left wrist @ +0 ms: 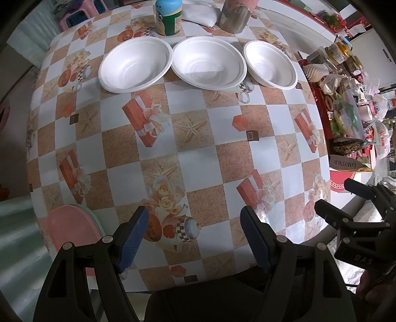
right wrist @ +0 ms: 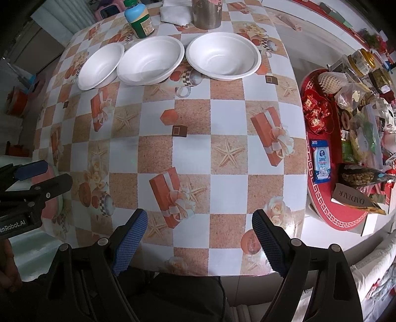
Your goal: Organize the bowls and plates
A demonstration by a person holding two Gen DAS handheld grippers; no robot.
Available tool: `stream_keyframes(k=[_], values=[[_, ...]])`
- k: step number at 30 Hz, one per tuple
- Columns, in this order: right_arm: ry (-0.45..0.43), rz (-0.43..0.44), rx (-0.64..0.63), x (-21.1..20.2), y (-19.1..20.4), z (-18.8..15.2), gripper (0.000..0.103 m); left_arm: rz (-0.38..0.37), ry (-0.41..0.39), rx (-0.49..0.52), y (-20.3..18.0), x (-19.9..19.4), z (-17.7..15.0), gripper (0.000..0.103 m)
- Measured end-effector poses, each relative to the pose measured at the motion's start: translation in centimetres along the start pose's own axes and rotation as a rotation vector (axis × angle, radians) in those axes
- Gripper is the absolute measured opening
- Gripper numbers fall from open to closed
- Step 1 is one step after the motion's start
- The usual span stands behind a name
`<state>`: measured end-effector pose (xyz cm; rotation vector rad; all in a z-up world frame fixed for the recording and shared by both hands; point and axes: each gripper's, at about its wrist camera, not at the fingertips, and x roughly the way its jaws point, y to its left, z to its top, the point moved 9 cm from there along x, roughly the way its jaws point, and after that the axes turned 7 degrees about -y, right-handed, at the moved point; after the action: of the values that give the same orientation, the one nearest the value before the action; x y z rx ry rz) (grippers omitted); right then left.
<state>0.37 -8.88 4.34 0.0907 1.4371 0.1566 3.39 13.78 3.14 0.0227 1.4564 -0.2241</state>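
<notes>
Three white foam bowls stand in a row at the far side of the table: left bowl [left wrist: 135,64] [right wrist: 100,65], middle bowl [left wrist: 209,62] [right wrist: 151,59], right bowl [left wrist: 271,64] [right wrist: 222,55]. A stack of pink and pale green plates [left wrist: 71,228] [right wrist: 53,195] lies at the near left table edge. My left gripper [left wrist: 194,235] is open and empty above the near edge, right of the plates. My right gripper [right wrist: 199,237] is open and empty above the near right edge. Each gripper also shows in the other's view: the right one [left wrist: 346,198], the left one [right wrist: 42,173].
A blue-lidded jar [left wrist: 168,16] [right wrist: 139,19], a metal canister [left wrist: 234,14] [right wrist: 206,12] and a white pouch [left wrist: 198,13] stand behind the bowls. A red round tray [right wrist: 321,198] piled with snack packets sits to the right, off the table.
</notes>
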Motion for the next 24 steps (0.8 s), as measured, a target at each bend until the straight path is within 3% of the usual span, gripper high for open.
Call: stream_keyframes(k=[24], values=[[0.009, 0.04, -0.056, 0.67, 0.41, 1.02, 0.087, 0.038, 0.008, -0.043, 0.49, -0.1, -0.2, 0.079]])
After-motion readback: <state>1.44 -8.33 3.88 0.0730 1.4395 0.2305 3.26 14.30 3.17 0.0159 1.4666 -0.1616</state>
